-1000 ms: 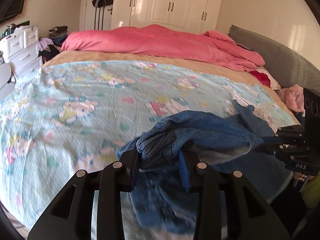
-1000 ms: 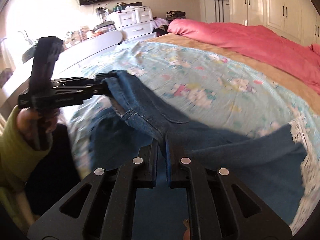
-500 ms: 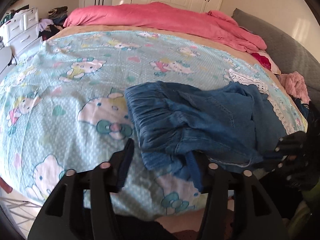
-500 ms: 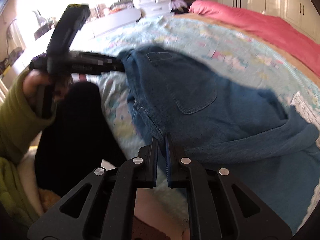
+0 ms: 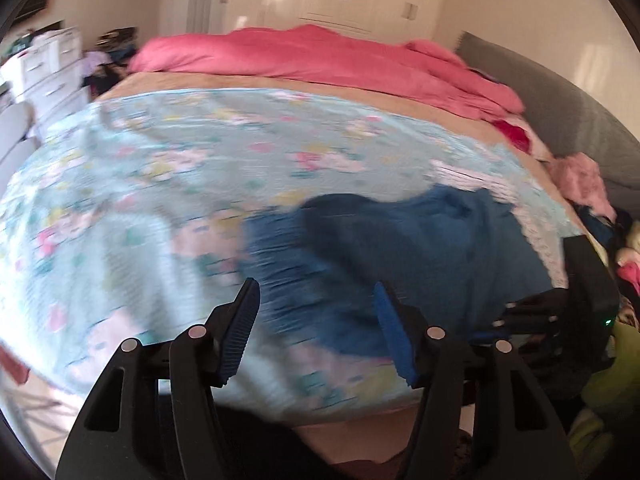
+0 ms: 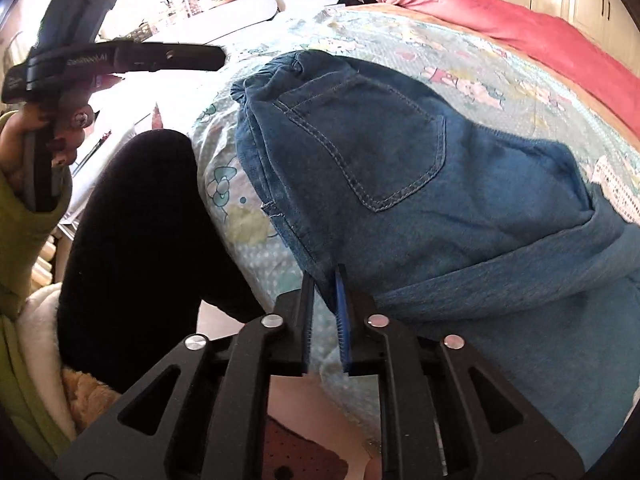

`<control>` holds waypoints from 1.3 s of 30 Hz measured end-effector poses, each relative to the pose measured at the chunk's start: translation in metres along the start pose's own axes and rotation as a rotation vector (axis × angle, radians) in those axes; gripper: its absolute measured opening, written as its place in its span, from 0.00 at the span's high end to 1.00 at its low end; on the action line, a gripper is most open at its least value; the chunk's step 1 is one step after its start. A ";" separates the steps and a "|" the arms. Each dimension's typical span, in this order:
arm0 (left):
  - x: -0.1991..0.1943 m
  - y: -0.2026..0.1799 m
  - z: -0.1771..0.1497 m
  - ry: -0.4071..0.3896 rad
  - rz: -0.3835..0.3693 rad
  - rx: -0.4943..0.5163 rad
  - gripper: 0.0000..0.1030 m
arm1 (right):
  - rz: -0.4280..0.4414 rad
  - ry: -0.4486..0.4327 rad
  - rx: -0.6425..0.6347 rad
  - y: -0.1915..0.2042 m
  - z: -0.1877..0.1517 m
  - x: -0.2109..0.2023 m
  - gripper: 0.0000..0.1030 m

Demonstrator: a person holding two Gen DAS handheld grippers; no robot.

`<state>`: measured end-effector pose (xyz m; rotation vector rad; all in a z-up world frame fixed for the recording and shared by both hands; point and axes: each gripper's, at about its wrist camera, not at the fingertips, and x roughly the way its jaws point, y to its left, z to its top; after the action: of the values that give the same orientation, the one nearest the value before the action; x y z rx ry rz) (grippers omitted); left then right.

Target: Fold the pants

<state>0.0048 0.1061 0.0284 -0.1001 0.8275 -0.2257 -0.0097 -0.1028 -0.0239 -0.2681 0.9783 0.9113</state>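
- Left wrist view: your left gripper stands well apart and empty, raised off the bedspread. The jeans lie just ahead of it, near the bed's front edge. The picture is blurred, so aim carefully or you may pinch sheet along with denim.
- Right wrist view: your right gripper is opening, a narrow gap, with the denim hem at its tips; whether the pads touch it, I cannot tell. The jeans lie pocket-up. They sit near the edge, so a careless tug could drag them off.
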 end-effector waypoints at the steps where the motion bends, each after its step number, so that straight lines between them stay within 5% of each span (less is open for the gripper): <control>1: 0.009 -0.010 0.002 0.011 -0.006 0.026 0.44 | 0.013 -0.001 0.008 0.000 0.000 -0.005 0.86; 6: 0.052 -0.018 -0.006 0.103 0.035 0.066 0.47 | 0.046 -0.094 0.052 -0.005 0.003 -0.046 0.77; 9: 0.060 -0.012 -0.011 0.108 0.035 0.054 0.48 | 0.014 -0.130 0.100 -0.017 0.009 -0.053 0.64; 15: 0.060 -0.008 -0.014 0.085 0.027 0.040 0.47 | -0.071 0.037 0.199 -0.036 0.004 0.000 0.62; 21: 0.051 -0.009 -0.012 0.046 0.025 0.007 0.47 | -0.082 0.007 0.200 -0.038 0.006 -0.013 0.57; 30: 0.010 -0.041 0.012 -0.055 -0.023 0.050 0.31 | -0.301 -0.155 0.321 -0.095 0.018 -0.082 0.33; 39: 0.055 -0.102 0.015 0.037 -0.175 0.124 0.29 | -0.522 -0.137 0.376 -0.159 0.028 -0.082 0.23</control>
<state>0.0357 -0.0064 0.0172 -0.0521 0.8403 -0.4444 0.1096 -0.2294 0.0280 -0.1278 0.8734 0.2577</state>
